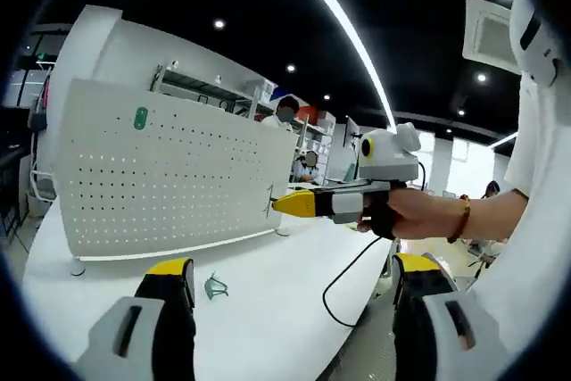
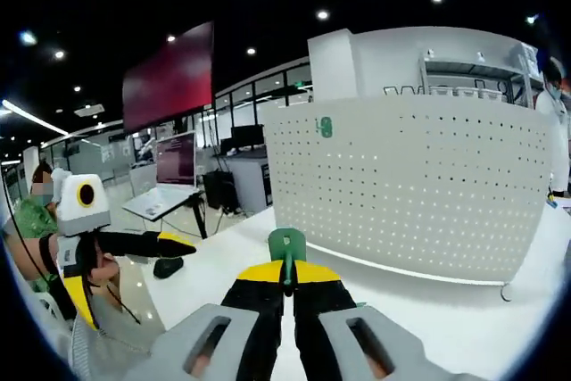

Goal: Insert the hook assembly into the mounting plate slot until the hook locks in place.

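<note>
right gripper [image 2: 287, 276] clamping green hook [image 2: 286, 247], near white pegboard [image 2: 410, 185]

No readable text

The small green tag [image 1: 141, 118] on the white perforated panel [image 1: 178, 176] carries a mark too small to read; the red wall screen [image 2: 169, 78] shows no legible lettering.

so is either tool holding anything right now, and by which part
The right tool is shut on a small green plastic hook, pinching its lower stem so the top sticks out above the tips. The left tool is open and holds nothing.
</note>
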Tool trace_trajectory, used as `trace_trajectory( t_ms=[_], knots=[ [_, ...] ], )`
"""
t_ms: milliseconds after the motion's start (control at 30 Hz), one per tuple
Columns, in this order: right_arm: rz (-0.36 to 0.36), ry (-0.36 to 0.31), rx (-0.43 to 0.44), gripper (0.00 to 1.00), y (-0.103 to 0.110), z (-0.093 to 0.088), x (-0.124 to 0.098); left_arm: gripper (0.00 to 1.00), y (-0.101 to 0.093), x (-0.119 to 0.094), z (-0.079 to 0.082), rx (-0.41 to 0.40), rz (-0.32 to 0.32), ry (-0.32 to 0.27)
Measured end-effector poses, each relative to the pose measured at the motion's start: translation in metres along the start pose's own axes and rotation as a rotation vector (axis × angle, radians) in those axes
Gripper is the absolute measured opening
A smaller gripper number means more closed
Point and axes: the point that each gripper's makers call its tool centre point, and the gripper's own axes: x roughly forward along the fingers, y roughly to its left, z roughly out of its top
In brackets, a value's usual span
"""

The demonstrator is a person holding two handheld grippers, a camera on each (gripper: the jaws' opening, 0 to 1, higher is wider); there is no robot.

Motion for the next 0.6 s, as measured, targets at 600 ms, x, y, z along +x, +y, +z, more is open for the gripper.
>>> trace_trajectory(
  t_ms=[600],
  knots=[
    [-0.088, -0.041, 0.010, 0.01, -0.015, 0.032, 0.036, 1.00, 0.031, -0.014, 0.003, 0.102, 0.054, 0.024]
  ],
)
